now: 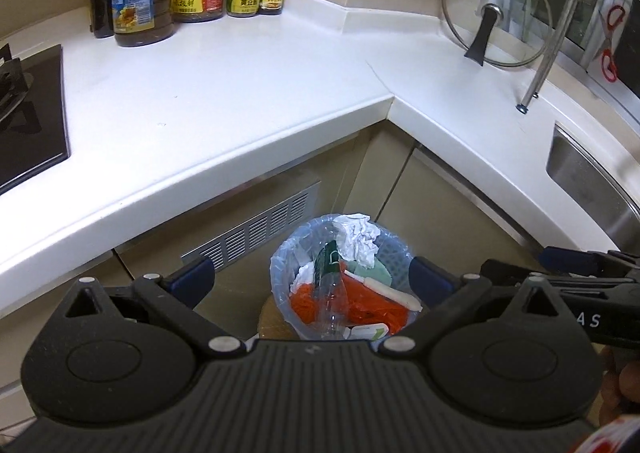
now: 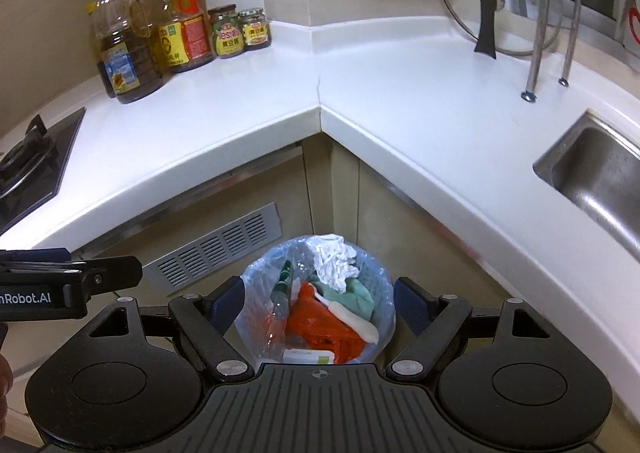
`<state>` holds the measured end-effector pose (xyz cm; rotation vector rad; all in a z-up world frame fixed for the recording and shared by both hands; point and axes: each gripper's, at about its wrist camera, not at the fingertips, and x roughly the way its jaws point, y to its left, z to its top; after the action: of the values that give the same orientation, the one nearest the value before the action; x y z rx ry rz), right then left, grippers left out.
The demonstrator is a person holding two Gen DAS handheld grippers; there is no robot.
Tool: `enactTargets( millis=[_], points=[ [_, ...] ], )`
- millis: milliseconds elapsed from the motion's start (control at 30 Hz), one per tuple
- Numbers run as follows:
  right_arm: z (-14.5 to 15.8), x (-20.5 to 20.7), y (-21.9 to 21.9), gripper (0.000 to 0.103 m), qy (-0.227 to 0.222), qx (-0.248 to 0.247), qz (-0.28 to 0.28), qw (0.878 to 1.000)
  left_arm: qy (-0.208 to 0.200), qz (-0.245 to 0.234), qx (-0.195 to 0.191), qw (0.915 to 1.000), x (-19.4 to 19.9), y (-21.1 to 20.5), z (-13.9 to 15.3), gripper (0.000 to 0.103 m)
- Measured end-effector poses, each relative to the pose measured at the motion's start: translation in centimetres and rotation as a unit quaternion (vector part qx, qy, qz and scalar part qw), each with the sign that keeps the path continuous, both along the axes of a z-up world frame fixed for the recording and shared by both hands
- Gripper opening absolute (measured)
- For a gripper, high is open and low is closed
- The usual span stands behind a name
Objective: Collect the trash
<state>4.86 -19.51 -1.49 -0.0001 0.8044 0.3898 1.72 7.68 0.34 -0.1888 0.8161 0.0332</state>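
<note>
The white corner table (image 2: 400, 121) wraps above a lined trash bin (image 2: 384, 277) on the floor, mouth facing up. A clear bottle (image 2: 280, 305) inside it runs lengthwise from near rim to far. Both the left hand-held gripper (image 1: 312, 277) and right hand-held gripper (image 2: 320, 301) hover over it, jaws spread and empty.

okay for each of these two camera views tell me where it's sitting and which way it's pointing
Left wrist: on the left gripper, facing down-forward at the trash bin under the corner countertop; its open fingers, the right gripper's side and a bit of hand show.
Right wrist: on the right gripper, same downward aim; its open fingers and the left gripper's side show.
Shared: bin, countertop, oil bottles, glass lid, sink.
</note>
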Motion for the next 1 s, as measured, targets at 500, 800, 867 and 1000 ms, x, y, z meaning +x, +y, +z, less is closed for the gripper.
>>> enactTargets(
  millis=[500, 800, 867, 1000],
  points=[
    [-0.1, 1.5, -0.7, 0.081, 0.003, 0.003, 0.004, 1.0, 0.005, 0.007, 0.01, 0.9999, 1.1, -0.7, -0.6, 0.102],
    [0.0, 1.7, -0.7, 0.081, 0.003, 0.003, 0.004, 1.0, 0.007, 0.006, 0.011, 0.9999, 1.3, -0.7, -0.6, 0.102],
    [0.0, 1.7, -0.7, 0.081, 0.003, 0.003, 0.003, 1.0, 0.007, 0.006, 0.012, 0.9999, 1.3, -0.7, -0.6, 0.102],
    [0.0, 1.8, -0.6, 0.082, 0.003, 0.003, 0.004, 1.0, 0.006, 0.005, 0.013, 0.9999, 1.3, -0.8, -0.6, 0.102]
  ],
)
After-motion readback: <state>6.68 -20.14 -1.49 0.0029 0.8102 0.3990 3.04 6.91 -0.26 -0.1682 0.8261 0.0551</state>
